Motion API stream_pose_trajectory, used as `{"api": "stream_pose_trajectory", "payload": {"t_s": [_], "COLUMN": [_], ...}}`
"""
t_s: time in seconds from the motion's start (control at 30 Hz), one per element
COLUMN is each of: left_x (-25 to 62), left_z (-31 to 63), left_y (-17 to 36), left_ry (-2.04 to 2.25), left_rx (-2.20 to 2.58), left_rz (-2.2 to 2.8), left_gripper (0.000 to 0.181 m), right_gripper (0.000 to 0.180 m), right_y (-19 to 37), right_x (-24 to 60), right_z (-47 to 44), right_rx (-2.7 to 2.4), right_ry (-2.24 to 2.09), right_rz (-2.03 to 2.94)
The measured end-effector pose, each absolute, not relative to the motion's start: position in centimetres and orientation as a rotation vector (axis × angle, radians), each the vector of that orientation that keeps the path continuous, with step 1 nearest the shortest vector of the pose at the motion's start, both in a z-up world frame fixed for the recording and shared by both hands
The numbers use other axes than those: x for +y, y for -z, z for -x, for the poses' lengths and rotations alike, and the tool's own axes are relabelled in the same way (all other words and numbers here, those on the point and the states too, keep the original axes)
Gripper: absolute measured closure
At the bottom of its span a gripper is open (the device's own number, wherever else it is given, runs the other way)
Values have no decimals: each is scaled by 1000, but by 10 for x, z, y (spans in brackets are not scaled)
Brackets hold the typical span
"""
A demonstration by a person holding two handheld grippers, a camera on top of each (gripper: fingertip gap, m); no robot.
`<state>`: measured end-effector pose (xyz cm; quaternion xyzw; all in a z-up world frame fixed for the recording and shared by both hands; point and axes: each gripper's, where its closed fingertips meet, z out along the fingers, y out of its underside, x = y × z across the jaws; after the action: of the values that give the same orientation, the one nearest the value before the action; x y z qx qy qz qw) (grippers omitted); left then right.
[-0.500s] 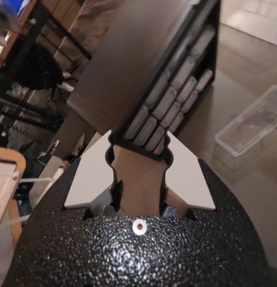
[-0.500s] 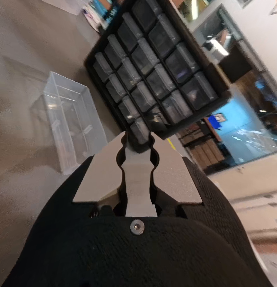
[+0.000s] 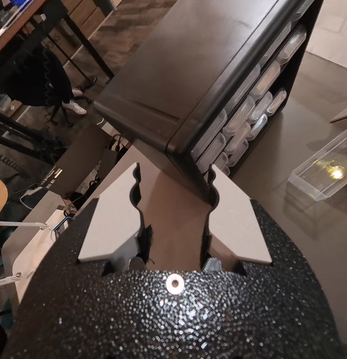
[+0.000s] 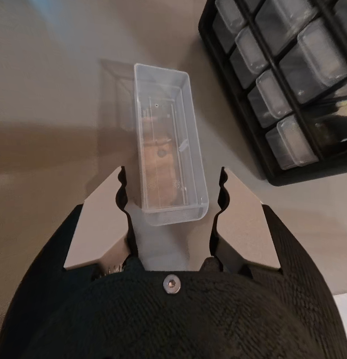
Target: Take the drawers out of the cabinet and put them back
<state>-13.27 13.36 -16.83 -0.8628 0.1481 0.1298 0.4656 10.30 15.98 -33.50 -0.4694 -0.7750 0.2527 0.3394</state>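
The black cabinet (image 3: 168, 77) with several clear drawers in its front (image 3: 240, 120) stands on the beige table. My left gripper (image 3: 175, 167) is open and empty; the cabinet's near corner edge lies between its fingers, close against the right finger (image 3: 232, 213). One clear drawer (image 4: 168, 145) lies out on the table, also seen in the left wrist view (image 3: 324, 174). My right gripper (image 4: 172, 168) is open wide and empty, its fingers on either side of the drawer's near end, above it. The cabinet (image 4: 285, 77) is at the upper right, with one dark empty slot (image 4: 332, 124).
The table's edge (image 3: 114, 174) runs just left of the cabinet. Beyond it are the floor, dark desks, boxes and a seated person's shoes (image 3: 73, 105). A flat board (image 3: 343, 114) lies at the far right. A white sheet corner (image 4: 343, 303) lies near the right gripper.
The right gripper has swung from facing the cabinet's front to over the loose drawer and opened wider. The left gripper has opened wider and the cabinet's corner now looms closer.
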Motion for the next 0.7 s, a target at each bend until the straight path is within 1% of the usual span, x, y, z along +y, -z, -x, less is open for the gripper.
{"api": "stream_pose_trajectory", "payload": {"t_s": [0.03,0.17,0.27,0.4,0.47,0.5,0.53,0.57,0.6,0.67,0.7], "left_x": [133,132,132,133,134,134,134,134,134,134,134], "left_z": [134,137,141,141,140,140,139,139,139,139,139], "left_y": [169,168,169,171,172,173,173,174,174,173,172], "left_ry": [-307,-268,-264,-260,-258,-258,-259,-262,-263,-259,-256], "left_rx": [361,347,317,325,330,334,339,343,346,346,345], "left_rz": [2117,2103,2112,2117,2120,2121,2123,2124,2125,2117,2111], "left_gripper": [113,115,119,120,120,120,120,120,120,121,121], "right_gripper": [85,109,111,87,76,75,77,84,92,102,113], "right_y": [338,344,345,344,337,330,322,318,318,329,333], "right_x": [162,184,205,168,162,159,155,148,141,137,137], "right_z": [-102,-107,-118,-106,-104,-104,-103,-104,-107,-115,-117], "right_rx": [-2030,-1939,-1713,-1637,-1654,-1678,-1718,-1779,-1859,-2010,-2054], "right_ry": [-652,-524,-350,-535,-505,-484,-470,-450,-411,-260,-199], "right_rz": [1261,1505,1782,1860,1769,1677,1556,1433,1330,1186,1139]}}
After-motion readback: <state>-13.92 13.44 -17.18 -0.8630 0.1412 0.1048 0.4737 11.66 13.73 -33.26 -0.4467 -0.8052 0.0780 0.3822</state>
